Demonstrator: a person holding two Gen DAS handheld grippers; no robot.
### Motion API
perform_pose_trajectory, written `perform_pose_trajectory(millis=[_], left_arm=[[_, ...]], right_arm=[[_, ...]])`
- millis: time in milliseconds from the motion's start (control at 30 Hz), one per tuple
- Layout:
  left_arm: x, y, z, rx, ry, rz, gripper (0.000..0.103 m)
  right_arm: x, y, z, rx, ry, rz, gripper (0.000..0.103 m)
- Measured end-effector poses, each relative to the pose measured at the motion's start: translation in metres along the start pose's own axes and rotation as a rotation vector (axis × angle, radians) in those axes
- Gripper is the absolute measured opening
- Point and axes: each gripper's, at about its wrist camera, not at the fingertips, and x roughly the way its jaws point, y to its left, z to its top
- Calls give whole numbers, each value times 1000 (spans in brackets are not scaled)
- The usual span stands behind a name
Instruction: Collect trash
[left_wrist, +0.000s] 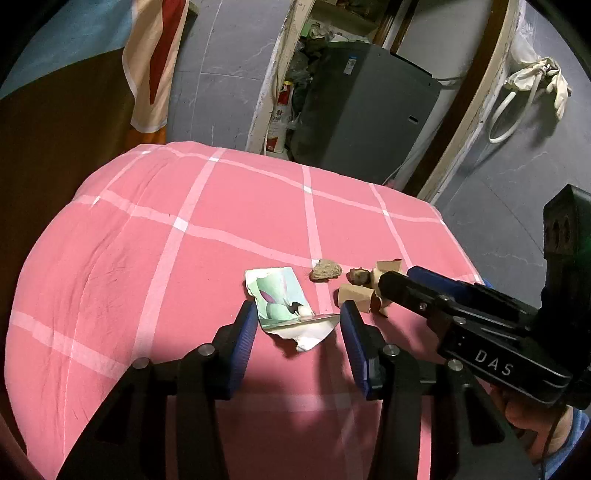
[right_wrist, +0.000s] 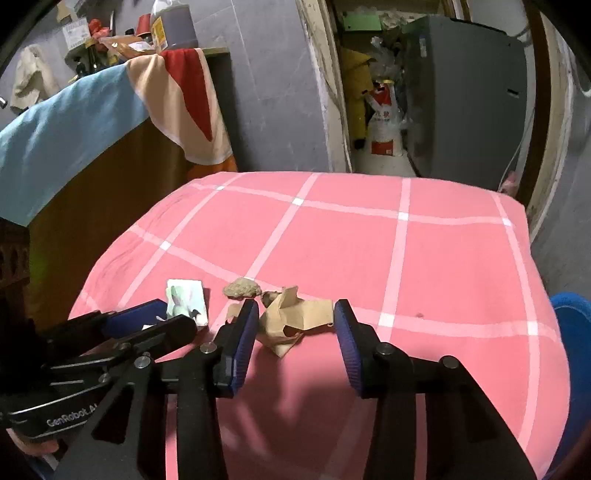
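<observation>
Left claw (left_wrist: 298, 325) spread wide, card (left_wrist: 279, 297) lying flat between its fingertips, long axis running away from claw. Right claw (right_wrist: 293, 319) likewise apart, straddling brown paper (right_wrist: 295, 317) on pink cloth (right_wrist: 424, 266). Each claw nearest own scrap. Stone (right_wrist: 242, 288) just beyond, small lump (right_wrist: 269, 295) partly hidden behind paper. Bin not seen.

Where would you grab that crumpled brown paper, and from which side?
Grip the brown paper across its raised, crumpled middle, coming from above and the near side. Its folds stand up from the pink cloth, and the open right gripper already straddles them.
</observation>
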Motion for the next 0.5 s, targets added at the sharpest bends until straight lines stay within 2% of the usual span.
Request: perform_pose_trajectory(millis=[33, 100, 300, 500], left_arm=[[1, 0, 0, 0, 0, 0, 40], [1, 0, 0, 1, 2, -1, 40], [0, -3, -3, 6, 1, -3, 40], [-6, -4, -6, -1, -2, -2, 39]], right_arm=[[0, -1, -1, 2, 1, 5, 36], [-1, -2, -2, 5, 3, 15, 25], [-9, -4, -7, 9, -10, 24, 15], [-18, -7, -11, 23, -29, 27, 13]])
